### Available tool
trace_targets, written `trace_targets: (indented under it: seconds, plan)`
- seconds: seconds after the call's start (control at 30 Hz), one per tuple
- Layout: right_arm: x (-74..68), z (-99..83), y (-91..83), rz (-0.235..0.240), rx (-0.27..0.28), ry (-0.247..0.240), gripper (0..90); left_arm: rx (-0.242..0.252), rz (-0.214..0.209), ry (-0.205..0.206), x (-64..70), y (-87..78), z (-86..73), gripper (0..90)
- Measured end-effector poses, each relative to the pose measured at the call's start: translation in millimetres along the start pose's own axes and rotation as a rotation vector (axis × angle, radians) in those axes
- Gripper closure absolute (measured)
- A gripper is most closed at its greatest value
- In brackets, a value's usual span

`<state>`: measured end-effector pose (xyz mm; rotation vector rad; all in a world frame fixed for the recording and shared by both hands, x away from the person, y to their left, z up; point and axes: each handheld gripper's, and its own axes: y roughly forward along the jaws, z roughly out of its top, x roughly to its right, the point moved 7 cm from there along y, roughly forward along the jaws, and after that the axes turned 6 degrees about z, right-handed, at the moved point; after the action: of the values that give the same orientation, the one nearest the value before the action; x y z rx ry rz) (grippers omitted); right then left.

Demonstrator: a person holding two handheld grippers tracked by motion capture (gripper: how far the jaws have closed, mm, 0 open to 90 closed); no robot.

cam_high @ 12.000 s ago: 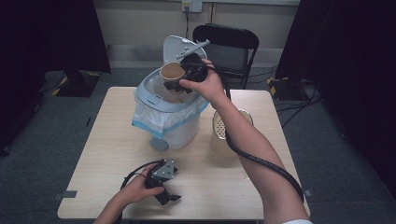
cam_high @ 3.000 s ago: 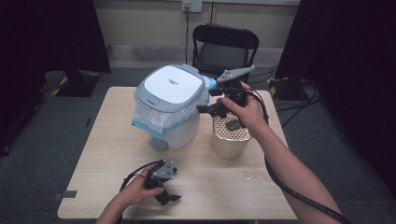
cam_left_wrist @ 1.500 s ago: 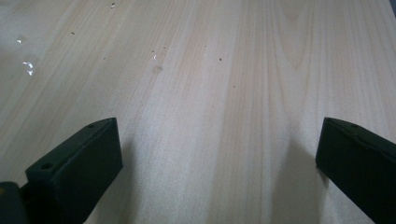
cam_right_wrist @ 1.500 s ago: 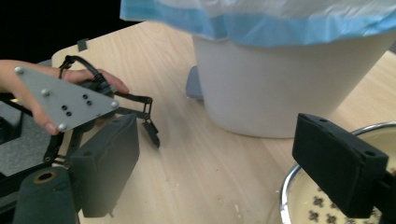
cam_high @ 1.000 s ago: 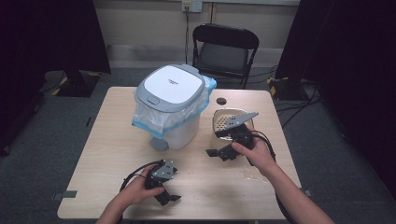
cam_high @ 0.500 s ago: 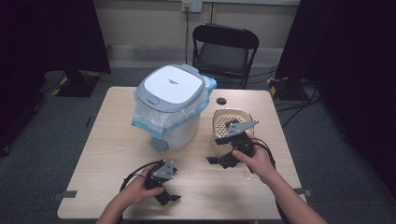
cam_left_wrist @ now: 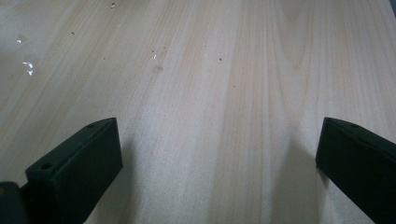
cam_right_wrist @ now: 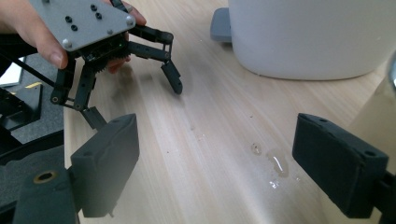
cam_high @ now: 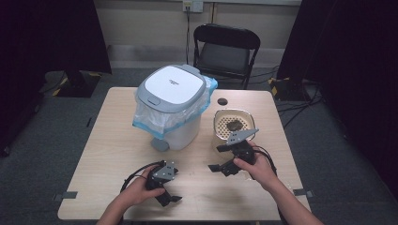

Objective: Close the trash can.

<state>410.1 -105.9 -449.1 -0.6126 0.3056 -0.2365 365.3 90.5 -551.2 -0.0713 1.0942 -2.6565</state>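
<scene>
With both the left gripper (cam_high: 165, 194) and right gripper (cam_high: 226, 161) released and empty over the pale wooden desk (cam_high: 108, 154), we set them down gently, clear of the white lidded bin (cam_high: 172, 105) and the cream perforated basket (cam_high: 233, 123).

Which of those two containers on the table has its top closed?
The white bin, the taller one lined with a blue-edged bag, has its lid down. The shorter round pot beside the right gripper stands open, with a dark lump on its perforated insert.

left claw (cam_left_wrist: 219, 168) | jaws wide apart, nothing between | bare wooden table (cam_left_wrist: 224, 70)
</scene>
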Motion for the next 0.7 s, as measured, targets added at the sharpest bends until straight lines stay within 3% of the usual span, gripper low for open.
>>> trace_targets:
  seconds: [0.7]
  plan:
    - [-3.5, -35.7, 10.8, 0.025, -0.030, 0.014, 14.4, 0.002, 0.000, 0.001, -0.1, 0.1, 0.0, 0.0]
